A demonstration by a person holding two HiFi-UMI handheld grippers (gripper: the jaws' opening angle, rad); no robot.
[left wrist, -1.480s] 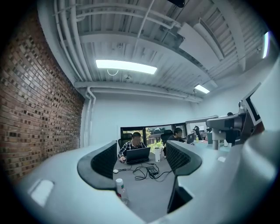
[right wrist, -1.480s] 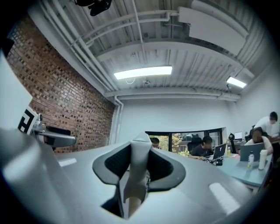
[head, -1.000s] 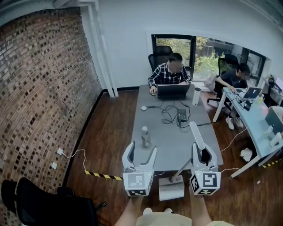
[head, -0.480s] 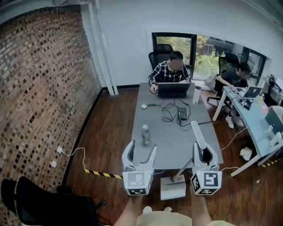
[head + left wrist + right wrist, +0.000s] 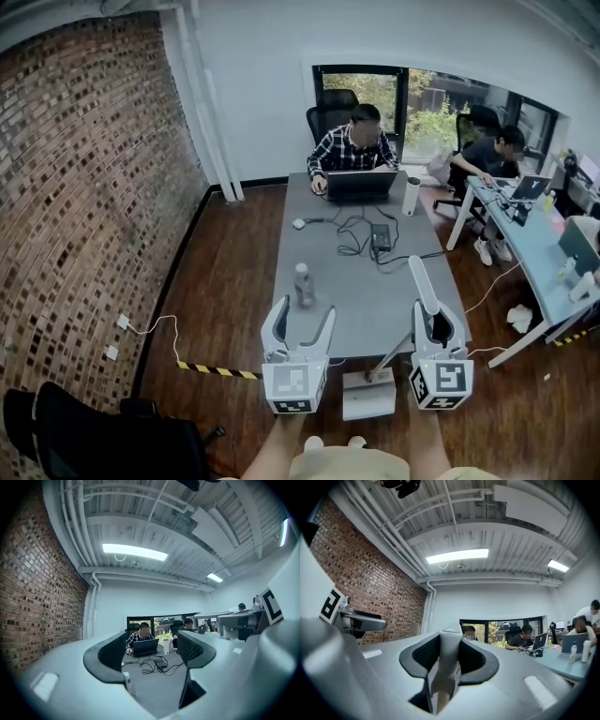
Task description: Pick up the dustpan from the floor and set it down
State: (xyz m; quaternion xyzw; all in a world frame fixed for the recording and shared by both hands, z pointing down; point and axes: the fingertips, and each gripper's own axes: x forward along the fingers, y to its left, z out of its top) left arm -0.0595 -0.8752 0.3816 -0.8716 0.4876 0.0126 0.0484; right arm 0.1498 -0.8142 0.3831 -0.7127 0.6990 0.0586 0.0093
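The dustpan [image 5: 367, 396], at lower centre of the head view, looks like light, stiff plastic, bottom-heavy on its long handle [image 5: 419, 281]. The right gripper [image 5: 433, 323] has its jaws pinching that handle, a sound hold. The left gripper [image 5: 302, 316] has its jaws spread and empty.

The dustpan [image 5: 367, 396] is pale grey: a flat pan on a thin pole that ends in a broad handle [image 5: 443, 667]. The handle stands clamped between the right gripper's [image 5: 437, 326] jaws, its tip reaching past them. The pole slants down from the jaws, and the pan sits low and to their left
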